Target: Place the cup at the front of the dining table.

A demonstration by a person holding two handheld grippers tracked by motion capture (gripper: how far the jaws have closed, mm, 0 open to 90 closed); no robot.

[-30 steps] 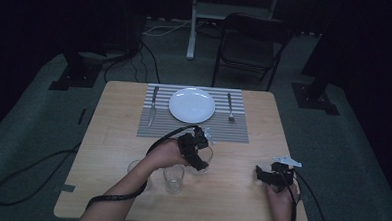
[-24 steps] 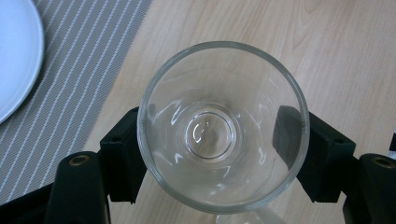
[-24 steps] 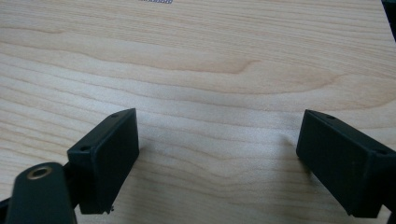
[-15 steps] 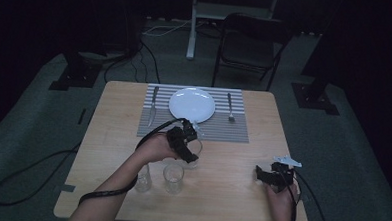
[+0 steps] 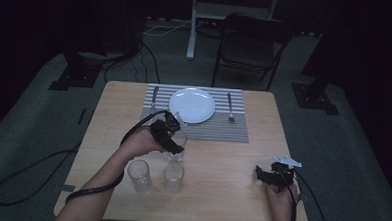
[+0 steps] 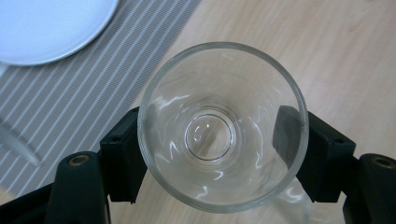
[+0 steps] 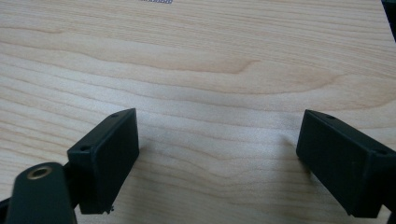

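From the high view, my left hand-held gripper [image 5: 174,139] pinched a clear glass [image 5: 177,143] just off the near edge of the striped placemat [image 5: 218,129], toward its left corner. The glass stood upright, its long axis vertical, and my left hand was by far the nearer; my right hand-held gripper [image 5: 271,175] rested well apart at the tabletop's [image 5: 230,192] near right. Two more glasses [image 5: 139,175] [image 5: 173,177] stood just nearer to me than the held one. On the placemat lay a white plate [image 5: 192,105], with a knife [image 5: 154,98] to its left and a fork [image 5: 229,107] to its right.

In the left gripper view, I looked straight down the glass [image 6: 222,126]; one jaw pressed its outer wall while the other reached inside the rim. The plate [image 6: 51,28] and placemat [image 6: 84,93] lay up and to the left, so I judged the plate's edge the nearest obstacle that way.

In the right gripper view, my jaws stood spread over bare wood [image 7: 210,70], holding nothing.
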